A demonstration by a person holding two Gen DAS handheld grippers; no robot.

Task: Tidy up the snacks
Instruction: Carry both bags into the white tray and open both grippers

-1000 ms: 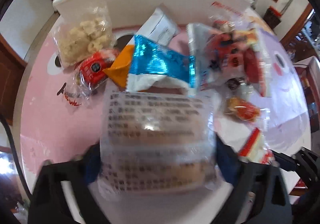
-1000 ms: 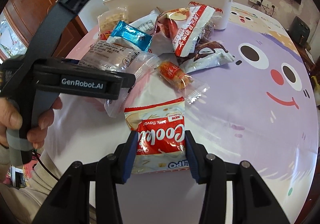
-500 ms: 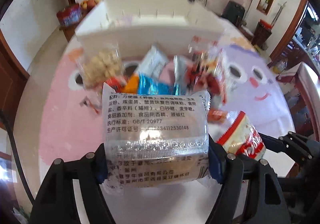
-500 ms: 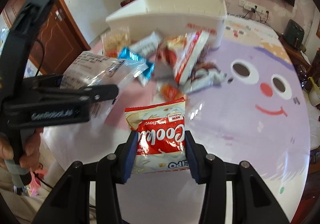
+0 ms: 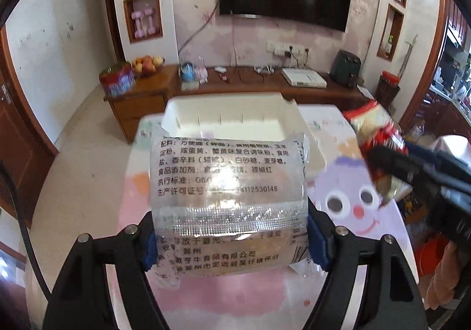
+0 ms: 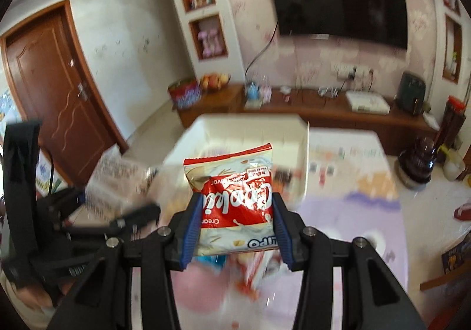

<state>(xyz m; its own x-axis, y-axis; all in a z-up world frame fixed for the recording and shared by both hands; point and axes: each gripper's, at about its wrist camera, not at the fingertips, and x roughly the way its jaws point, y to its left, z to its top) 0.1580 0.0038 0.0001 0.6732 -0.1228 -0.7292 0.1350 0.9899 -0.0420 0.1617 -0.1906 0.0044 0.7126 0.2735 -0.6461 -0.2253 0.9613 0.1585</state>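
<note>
1. Left wrist view: left tongs [image 5: 229, 238] clamped on the clear noodle packet [image 5: 228, 200], jaws having just eased slightly; now lifted off the counter [image 5: 235, 294], white bin [image 5: 309, 150] straight ahead beyond the tips.
2. Right wrist view: right tongs [image 6: 237, 229] gripping the red cookie pack [image 6: 235, 197], likewise raised, bin [image 6: 303, 159] ahead. Meaning: both snacks ready for dropping in.
</note>
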